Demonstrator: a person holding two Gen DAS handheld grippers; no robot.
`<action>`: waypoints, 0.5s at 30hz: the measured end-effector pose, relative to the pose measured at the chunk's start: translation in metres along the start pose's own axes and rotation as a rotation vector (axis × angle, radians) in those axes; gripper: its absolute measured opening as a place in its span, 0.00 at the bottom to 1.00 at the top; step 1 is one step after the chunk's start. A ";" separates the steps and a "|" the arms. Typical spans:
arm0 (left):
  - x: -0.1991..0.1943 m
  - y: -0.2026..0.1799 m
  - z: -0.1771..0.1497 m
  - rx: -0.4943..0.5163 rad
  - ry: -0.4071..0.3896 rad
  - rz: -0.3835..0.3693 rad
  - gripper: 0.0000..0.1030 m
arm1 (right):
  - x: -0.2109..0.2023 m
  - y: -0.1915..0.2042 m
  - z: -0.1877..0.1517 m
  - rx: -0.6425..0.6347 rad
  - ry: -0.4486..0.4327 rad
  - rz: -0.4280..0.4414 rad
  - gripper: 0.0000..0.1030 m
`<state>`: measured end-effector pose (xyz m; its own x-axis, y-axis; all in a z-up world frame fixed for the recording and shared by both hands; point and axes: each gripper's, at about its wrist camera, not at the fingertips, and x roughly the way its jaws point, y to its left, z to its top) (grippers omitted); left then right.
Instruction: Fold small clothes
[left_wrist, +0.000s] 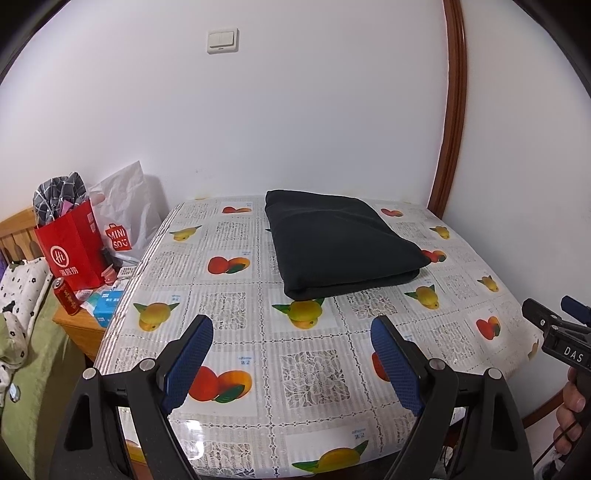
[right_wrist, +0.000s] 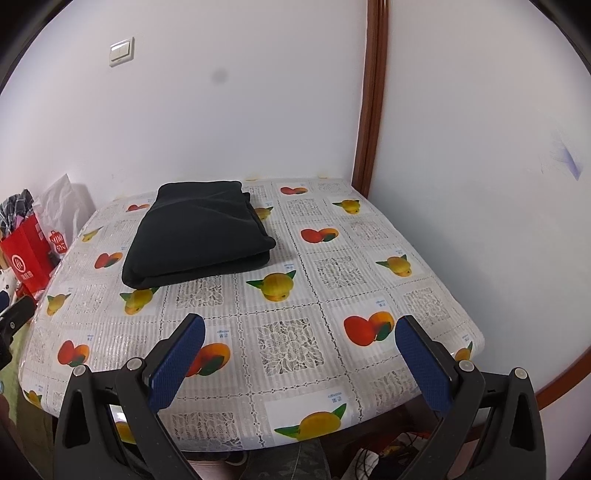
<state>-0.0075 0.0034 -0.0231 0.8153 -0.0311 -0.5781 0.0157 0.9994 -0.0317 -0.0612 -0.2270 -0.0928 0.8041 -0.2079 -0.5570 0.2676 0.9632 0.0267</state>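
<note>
White walls back a fruit-print bench (left_wrist: 236, 354) holding a folded black garment (left_wrist: 340, 243). Red shopping bag (left_wrist: 74, 251) stands left. Both tongs, left tongs (left_wrist: 291, 325) and right tongs (right_wrist: 300, 325), gape empty.

Table (right_wrist: 332, 295), near half: bare patterned cloth, open passage. Obstacle: folded dark garment (right_wrist: 195, 236) at 11 o'clock in the right wrist view, 12 o'clock in the left. Wall (right_wrist: 480, 184) bounds 12 and 3 o'clock. Red bag (left_wrist: 74, 251), can (left_wrist: 65, 301) crowd 9 o'clock, off-table.
</note>
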 end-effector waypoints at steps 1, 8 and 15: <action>0.000 0.000 0.000 -0.001 0.001 -0.001 0.84 | 0.000 0.000 0.000 0.000 0.001 0.001 0.98; 0.000 -0.002 0.001 0.017 0.002 0.006 0.84 | -0.001 -0.001 -0.001 0.011 0.001 0.014 0.98; 0.001 -0.001 0.001 0.005 0.007 0.002 0.84 | 0.000 -0.001 0.000 0.007 0.000 0.019 0.98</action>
<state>-0.0062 0.0027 -0.0226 0.8112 -0.0294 -0.5841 0.0173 0.9995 -0.0264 -0.0613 -0.2277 -0.0923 0.8087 -0.1899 -0.5567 0.2565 0.9656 0.0432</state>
